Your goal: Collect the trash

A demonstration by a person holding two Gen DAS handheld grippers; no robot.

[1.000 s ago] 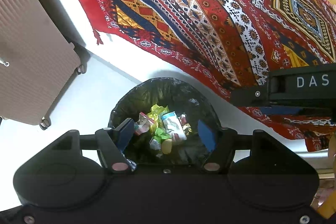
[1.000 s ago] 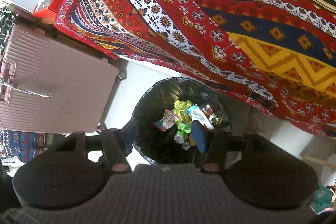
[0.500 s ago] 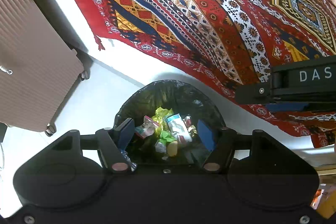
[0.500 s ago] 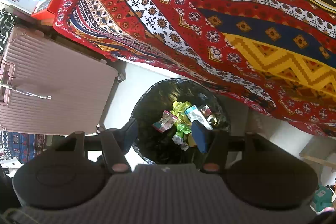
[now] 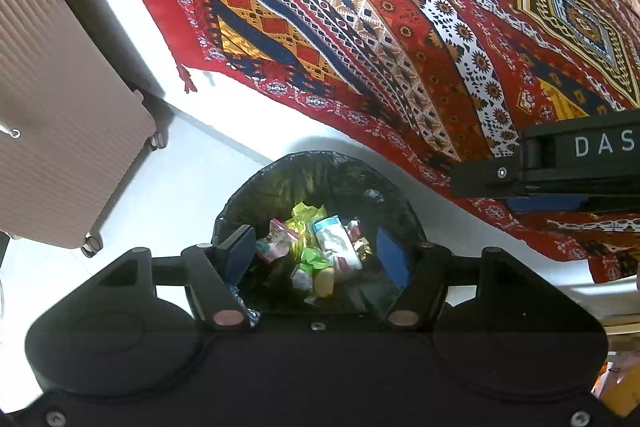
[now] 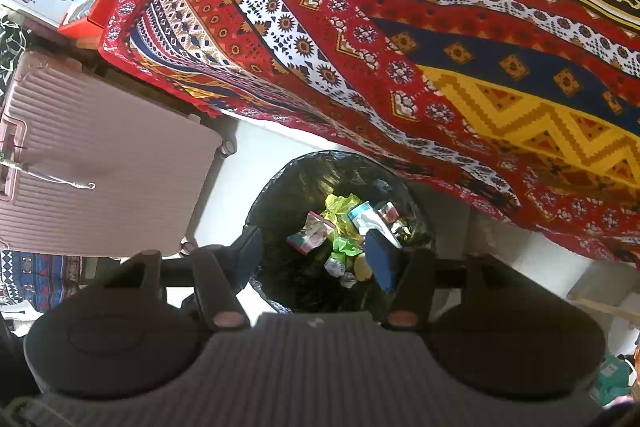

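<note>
nothing much changes over the last second: both grippers hang in the same spot above the bin, jaws at the same spread, and the left wrist view only drifts a touch. i read that as a pause after a drop, with no piece in hand.

left to right: a pink suitcase (image 5: 60,115) stands on the floor at the left. the bin (image 5: 320,171), lined with a black bag, sits on the floor just beside the edge of the patterned cloth (image 5: 400,39). the trash (image 5: 316,247) lies at the bottom of it: yellow-green wrappers, a pink packet, a white tube, a small yellow lump.

left gripper (image 5: 316,257): jaws apart, nothing between them. right gripper (image 6: 316,259): jaws apart too, empty. no loose trash shows on the cloth, so the collecting looks close to finished.
</note>
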